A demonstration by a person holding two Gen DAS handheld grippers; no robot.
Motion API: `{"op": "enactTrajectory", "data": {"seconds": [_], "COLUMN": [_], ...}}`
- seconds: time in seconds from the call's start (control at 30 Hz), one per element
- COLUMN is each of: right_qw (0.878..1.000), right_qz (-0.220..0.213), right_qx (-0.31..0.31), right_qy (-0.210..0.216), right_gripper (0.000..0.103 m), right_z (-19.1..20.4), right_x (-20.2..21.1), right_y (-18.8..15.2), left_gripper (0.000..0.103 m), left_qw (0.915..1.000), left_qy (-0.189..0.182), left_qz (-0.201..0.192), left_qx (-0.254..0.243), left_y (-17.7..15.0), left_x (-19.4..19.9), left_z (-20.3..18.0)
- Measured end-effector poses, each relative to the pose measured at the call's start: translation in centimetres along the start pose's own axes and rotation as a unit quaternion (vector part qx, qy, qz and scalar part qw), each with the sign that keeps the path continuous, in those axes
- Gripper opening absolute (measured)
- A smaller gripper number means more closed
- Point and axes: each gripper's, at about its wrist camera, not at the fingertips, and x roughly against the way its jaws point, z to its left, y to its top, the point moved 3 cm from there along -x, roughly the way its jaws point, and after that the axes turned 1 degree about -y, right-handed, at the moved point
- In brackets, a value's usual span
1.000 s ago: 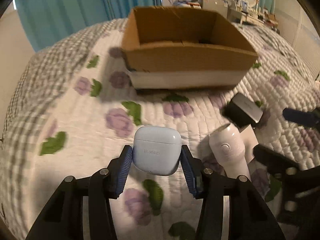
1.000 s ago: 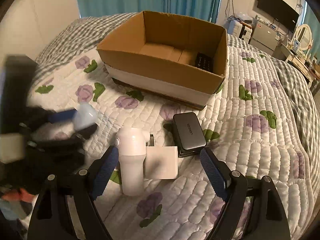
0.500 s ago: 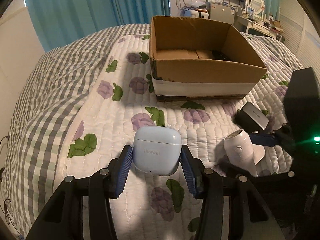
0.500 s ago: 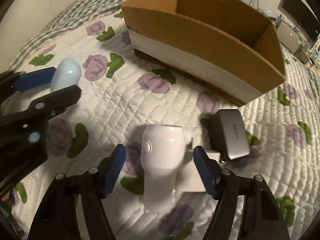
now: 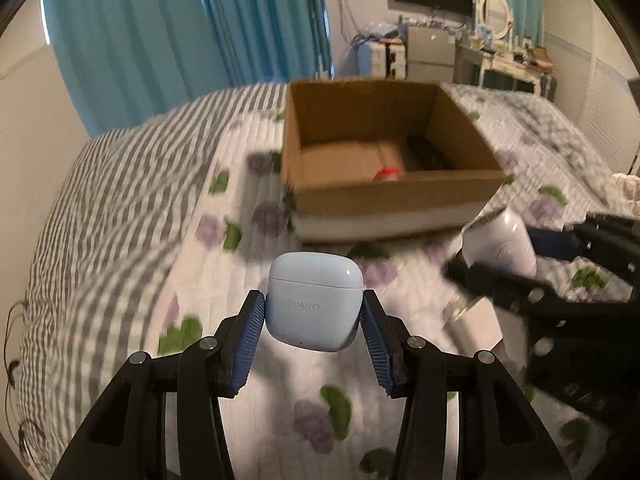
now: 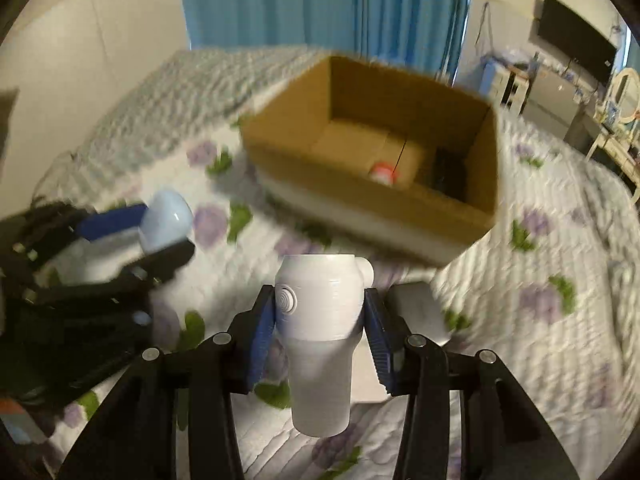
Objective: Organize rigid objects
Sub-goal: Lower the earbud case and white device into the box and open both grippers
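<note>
open cardboard box (image 6: 400,216) ahead (dark remote (image 6: 450,172), red-capped item (image 6: 383,172) inside).

Blue curtains (image 5: 192,36), wall television (image 6: 576,50), oval mirror (image 5: 495,10) behind flowered quilt (image 5: 132,240).

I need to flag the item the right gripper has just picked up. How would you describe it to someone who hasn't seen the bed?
On the floral quilt, in front of the open cardboard box, the right gripper has just closed on a white handheld device. It has a wide round head, a narrower handle and a ringed round button, unlike the pale blue earbuds case to its left.
</note>
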Motion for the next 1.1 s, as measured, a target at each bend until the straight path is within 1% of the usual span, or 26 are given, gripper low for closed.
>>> {"op": "enactTrajectory", "data": {"seconds": [0.07,0.17,0.27,0.33,0.4,0.47,0.53,0.67,0.83,0.9,1.0,1.03,1.1], "right_qw": [1.0,0.999,0.997,0.997,0.996,0.996,0.996,0.997,0.998,0.998,0.998,0.998,0.998], "right_qz": [-0.022,-0.049,-0.069,-0.075,-0.078,-0.077,-0.075,-0.069,-0.055,-0.053,-0.049,-0.048,-0.046], "right_qx": [-0.004,-0.013,-0.019,-0.023,-0.03,-0.036,-0.04,-0.039,-0.04,-0.038,-0.04,-0.041,-0.042], "right_qy": [-0.005,-0.009,-0.018,-0.018,-0.019,-0.019,-0.018,-0.016,-0.008,-0.001,0.006,0.008,0.006], "right_gripper": [0.043,0.043,0.043,0.043,0.043,0.043,0.043,0.043,0.043,0.043,0.043,0.043,0.043], "right_z": [-1.0,-2.9,-4.7,-5.8,-6.9,-7.8,-8.8,-10.0,-10.9,-11.0,-10.9,-11.0,-11.1], "right_x": [1.6,3.5,4.6,4.4,3.8,3.0,1.9,-0.1,-2.6,-3.2,-3.8,-3.9,-4.1], "right_y": [1.9,4.7,7.4,9.3,10.6,11.4,12.2,13.1,13.1,12.8,12.3,12.2,12.2], "left_gripper": [0.05,0.05,0.05,0.05,0.05,0.05,0.05,0.05,0.05,0.05,0.05,0.052,0.052], "left_qw": [0.9998,0.9989,0.9974,0.9963,0.9965,0.9973,0.9978,0.999,0.9994,0.9994,0.9993,0.9992,0.9991], "left_qy": [-0.009,-0.013,-0.037,-0.048,-0.046,-0.043,-0.046,-0.041,-0.028,-0.025,-0.031,-0.034,-0.041], "left_qz": [-0.015,-0.045,-0.06,-0.066,-0.064,-0.055,-0.04,-0.012,0.016,0.02,0.019,0.017,0.014], "left_qx": [0.002,0.005,0.017,0.026,0.028,0.022,0.024,0.017,0.013,0.015,0.013,0.01,0.003], "left_y": [2.1,5.3,8.5,10.7,12.4,14.2,15.2,15.8,14.7,14.3,14.2,14.3,14.4], "left_x": [0.6,1.6,1.5,0.5,-1.0,-3.3,-5.4,-9.7,-13.0,-13.4,-13.5,-13.4,-13.1], "left_z": [-0.3,-0.4,-0.3,0.0,0.1,0.0,0.0,-0.4,-0.4,-0.3,-0.3,-0.5,-0.7]}}
